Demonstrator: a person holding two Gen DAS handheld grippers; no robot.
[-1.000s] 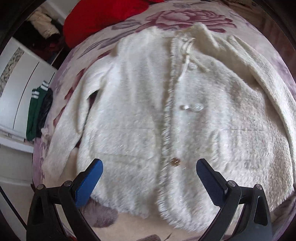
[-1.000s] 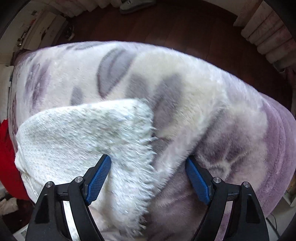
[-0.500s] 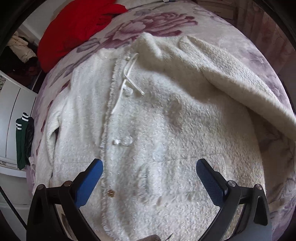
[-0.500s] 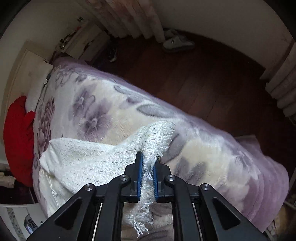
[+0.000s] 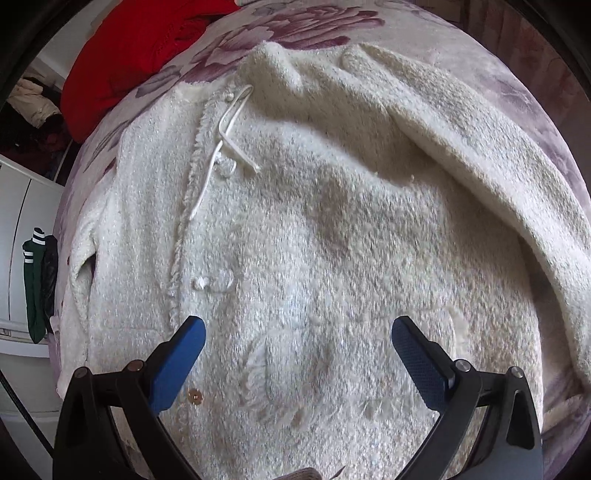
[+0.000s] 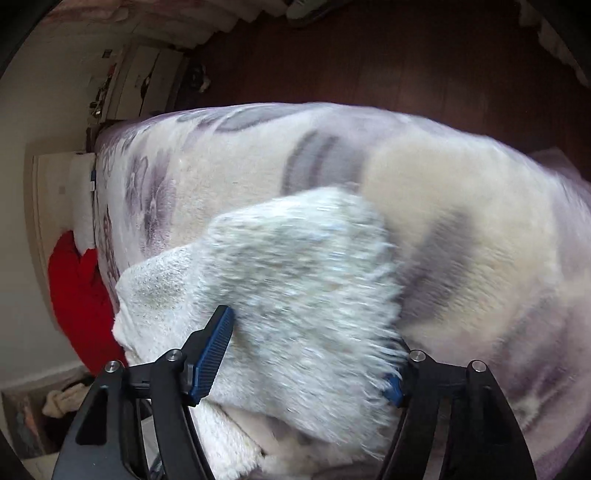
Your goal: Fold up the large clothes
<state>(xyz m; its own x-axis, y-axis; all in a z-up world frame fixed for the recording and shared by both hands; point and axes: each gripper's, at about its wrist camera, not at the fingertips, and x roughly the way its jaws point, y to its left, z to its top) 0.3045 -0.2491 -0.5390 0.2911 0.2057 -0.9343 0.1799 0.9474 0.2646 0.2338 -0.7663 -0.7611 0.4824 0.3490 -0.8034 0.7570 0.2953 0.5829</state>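
A large fuzzy white cardigan [image 5: 332,236] lies spread front-up on a purple flowered blanket [image 5: 303,22]. Its right sleeve [image 5: 480,147] lies folded across the body. My left gripper [image 5: 295,347] is open and empty, hovering above the lower front of the cardigan near its button line. In the right wrist view the fringed sleeve end [image 6: 306,288] lies loose between the fingers of my right gripper [image 6: 310,354], which is open. The view is motion-blurred.
A red garment [image 5: 147,48] lies at the far end of the bed, and it also shows in the right wrist view [image 6: 77,295]. A white cabinet [image 5: 22,229] with hanging dark green clothing stands left. Dark wooden floor [image 6: 406,55] lies beyond the bed edge.
My right gripper, shut on the sleeve end half a second ago, has opened and let it go. My left gripper has shifted right over the cardigan front, still open.
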